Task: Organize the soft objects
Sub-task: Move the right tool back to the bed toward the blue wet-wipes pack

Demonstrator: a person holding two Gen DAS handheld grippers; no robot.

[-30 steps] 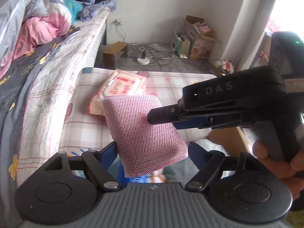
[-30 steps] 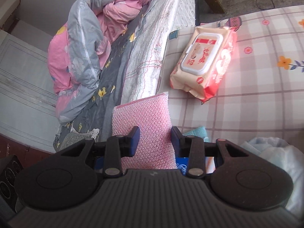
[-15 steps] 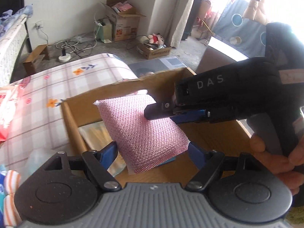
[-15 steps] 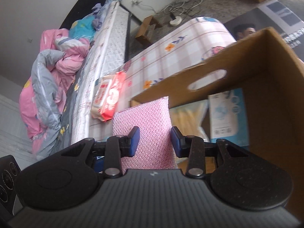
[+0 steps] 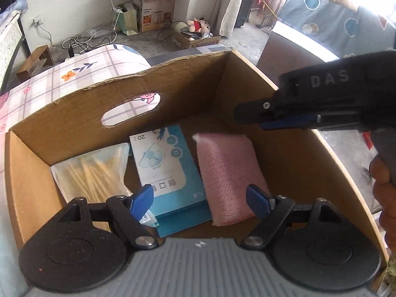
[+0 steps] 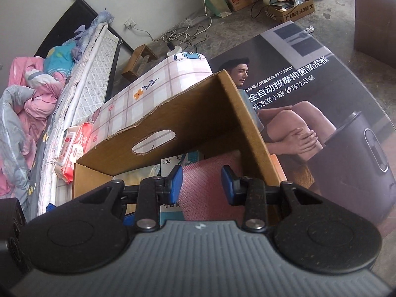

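Released since the earlier frames, the pink sponge (image 5: 229, 175) now lies flat on the cardboard box (image 5: 74, 116) floor, beside a blue packet (image 5: 170, 173) marked "20". Left claw (image 5: 198, 201) hangs spread wide and empty above it; right claw (image 6: 201, 184), half spread, grips nothing (its side reads "DAS" in the left view). Only the right view shows the wet-wipes pack (image 6: 74, 146) and a foot-bath poster (image 6: 309, 94). Sponge knobbly mesh, box corrugated.

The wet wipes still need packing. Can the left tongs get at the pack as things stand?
Probably not yet: the left tongs hang open inside the cardboard box, while the wet wipes pack lies outside, beyond its wall.
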